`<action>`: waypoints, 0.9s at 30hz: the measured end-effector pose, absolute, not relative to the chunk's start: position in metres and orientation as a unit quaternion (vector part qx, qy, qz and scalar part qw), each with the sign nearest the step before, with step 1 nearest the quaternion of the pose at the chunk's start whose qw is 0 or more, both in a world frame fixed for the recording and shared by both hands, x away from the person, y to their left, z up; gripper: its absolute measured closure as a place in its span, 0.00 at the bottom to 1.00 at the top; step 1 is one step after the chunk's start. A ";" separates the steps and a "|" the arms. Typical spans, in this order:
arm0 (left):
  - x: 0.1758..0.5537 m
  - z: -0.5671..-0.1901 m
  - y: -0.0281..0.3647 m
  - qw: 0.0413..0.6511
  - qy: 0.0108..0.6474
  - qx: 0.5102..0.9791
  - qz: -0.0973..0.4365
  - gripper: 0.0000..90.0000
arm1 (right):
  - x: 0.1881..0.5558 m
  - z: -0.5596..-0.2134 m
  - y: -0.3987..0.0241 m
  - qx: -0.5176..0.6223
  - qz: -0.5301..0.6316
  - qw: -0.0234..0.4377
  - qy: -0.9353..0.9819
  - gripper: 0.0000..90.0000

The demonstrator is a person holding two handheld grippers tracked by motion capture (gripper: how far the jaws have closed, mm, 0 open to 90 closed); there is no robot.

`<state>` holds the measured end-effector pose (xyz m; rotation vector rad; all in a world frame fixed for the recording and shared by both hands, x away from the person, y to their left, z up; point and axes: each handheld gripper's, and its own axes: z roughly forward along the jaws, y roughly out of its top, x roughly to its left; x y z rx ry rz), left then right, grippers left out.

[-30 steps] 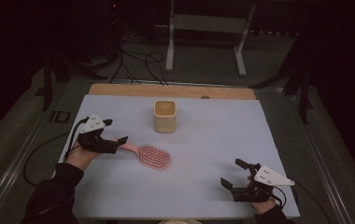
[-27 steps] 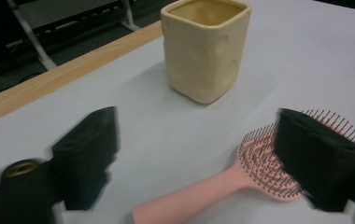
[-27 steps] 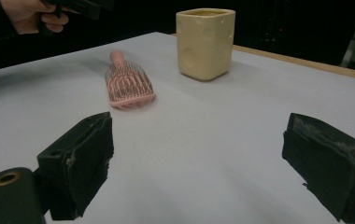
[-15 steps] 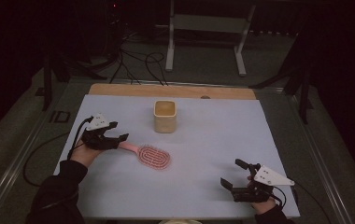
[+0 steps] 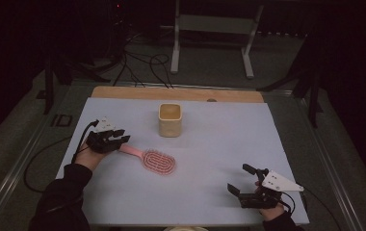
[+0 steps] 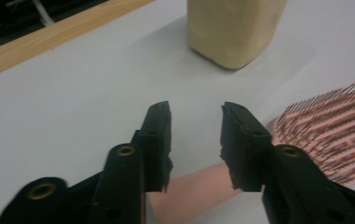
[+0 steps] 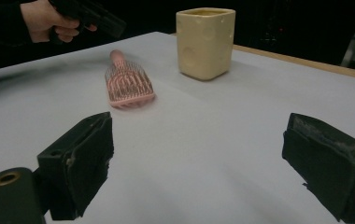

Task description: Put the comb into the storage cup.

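A pink hairbrush (image 5: 158, 161) lies bristles up on the pale mat, its handle pointing left. My left gripper (image 5: 123, 139) is low over the handle's end. In the left gripper view its jaws (image 6: 195, 109) have just been closing, and the pink handle (image 6: 189, 198) lies between and under them, with a gap still showing at the pads. The brush head (image 6: 334, 130) is to the right. My right gripper (image 5: 239, 178) rests open near the front right, with nothing between its fingers (image 7: 199, 140). From there the brush (image 7: 126, 84) lies ahead to the left.
A cream square cup (image 5: 170, 120) stands upright behind the brush, also seen as the cup (image 6: 234, 32) ahead of the left jaws and the cup (image 7: 206, 42). A wooden strip (image 5: 176, 94) edges the mat's far side. Cables trail from both grippers.
My left gripper has sunk a little onto the brush handle and its jaws have narrowed around it. The right gripper, brush and cup have stayed put.
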<state>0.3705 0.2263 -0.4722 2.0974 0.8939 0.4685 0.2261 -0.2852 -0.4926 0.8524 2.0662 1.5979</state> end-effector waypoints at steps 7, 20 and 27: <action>0.375 -0.475 0.222 0.383 0.349 0.837 0.177 0.90 | 0.226 -0.493 -0.285 0.304 0.570 0.196 0.738 0.10; 0.386 -0.484 0.215 0.349 0.360 0.849 0.170 1.00 | 0.226 -0.493 -0.285 0.304 0.568 0.196 0.739 0.10; 0.393 -0.489 0.209 0.322 0.358 0.862 0.161 1.00 | 0.226 -0.493 -0.285 0.304 0.568 0.196 0.739 0.10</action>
